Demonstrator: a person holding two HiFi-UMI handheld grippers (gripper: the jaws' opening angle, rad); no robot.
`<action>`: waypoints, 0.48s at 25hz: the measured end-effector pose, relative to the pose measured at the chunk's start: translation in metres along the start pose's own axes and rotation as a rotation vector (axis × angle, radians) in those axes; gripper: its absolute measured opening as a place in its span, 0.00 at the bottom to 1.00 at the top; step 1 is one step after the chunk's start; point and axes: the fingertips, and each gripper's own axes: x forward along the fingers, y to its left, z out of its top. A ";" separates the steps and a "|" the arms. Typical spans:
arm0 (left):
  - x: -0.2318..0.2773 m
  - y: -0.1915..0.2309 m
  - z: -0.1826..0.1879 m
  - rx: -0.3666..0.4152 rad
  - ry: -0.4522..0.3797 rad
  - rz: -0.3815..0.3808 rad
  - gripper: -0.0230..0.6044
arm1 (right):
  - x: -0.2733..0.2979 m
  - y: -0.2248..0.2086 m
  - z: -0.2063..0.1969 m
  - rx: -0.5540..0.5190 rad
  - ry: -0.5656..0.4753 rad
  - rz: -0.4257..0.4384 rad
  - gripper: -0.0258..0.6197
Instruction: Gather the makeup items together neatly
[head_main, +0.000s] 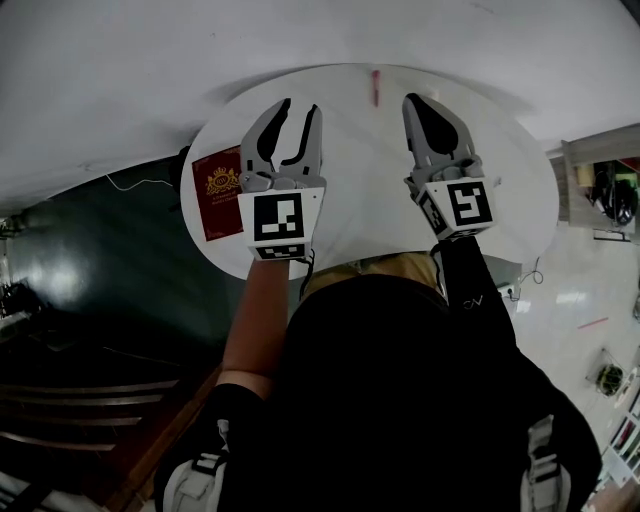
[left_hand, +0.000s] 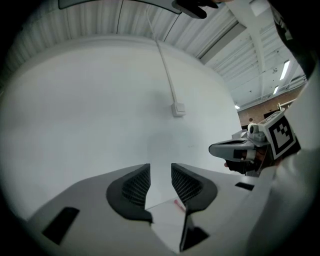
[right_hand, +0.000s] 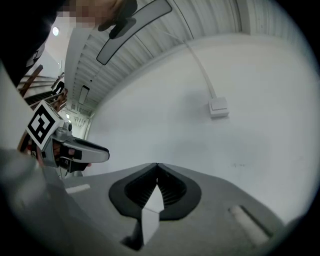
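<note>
Pink stick (head_main: 376, 87) lies untouched on the table (head_main: 500, 180); the left gripper (head_main: 300, 108), jaws apart and empty, and the right gripper (head_main: 415, 103), jaws together, probably must first descend to it.

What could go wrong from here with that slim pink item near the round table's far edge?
1. The slim pink item lies close to the far rim of the round table; a clumsy nudge might roll it off.
2. The right hand-held gripper is shut, so it would likely shove rather than grasp; the left hand-held gripper is open.
3. The red booklet sits at the left rim and could be swept off.
</note>
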 end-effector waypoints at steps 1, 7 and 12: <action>0.002 -0.004 0.000 0.001 -0.003 -0.011 0.24 | -0.003 -0.004 -0.003 0.004 0.020 -0.013 0.05; 0.028 -0.049 0.010 0.007 -0.027 -0.097 0.24 | -0.037 -0.050 -0.015 -0.020 0.047 -0.102 0.05; 0.054 -0.102 0.023 0.017 -0.037 -0.166 0.24 | -0.073 -0.102 -0.008 -0.045 0.050 -0.170 0.05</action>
